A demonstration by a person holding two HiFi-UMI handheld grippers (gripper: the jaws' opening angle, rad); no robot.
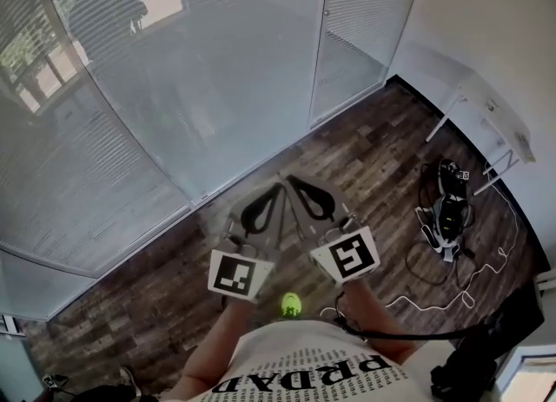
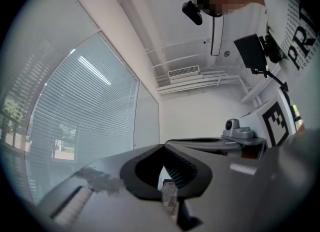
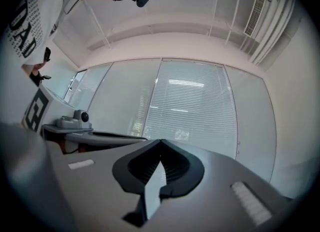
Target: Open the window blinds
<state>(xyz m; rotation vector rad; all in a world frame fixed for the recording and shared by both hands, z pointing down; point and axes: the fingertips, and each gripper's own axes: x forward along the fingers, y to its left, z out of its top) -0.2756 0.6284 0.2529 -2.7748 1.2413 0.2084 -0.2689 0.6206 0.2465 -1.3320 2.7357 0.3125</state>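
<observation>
facing blinds (image 1: 174, 88) | left claw (image 1: 276, 190), right claw (image 1: 295, 185) closed | well apart

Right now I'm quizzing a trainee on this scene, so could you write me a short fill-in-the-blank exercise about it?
1. The jaws of the left gripper and the right gripper are both ___.
2. The slats of the blinds run ___.
3. The floor is made of ___.
4. The pile of cables lies on the person's ___ side.
Missing words: shut; horizontally; wood; right.
</observation>
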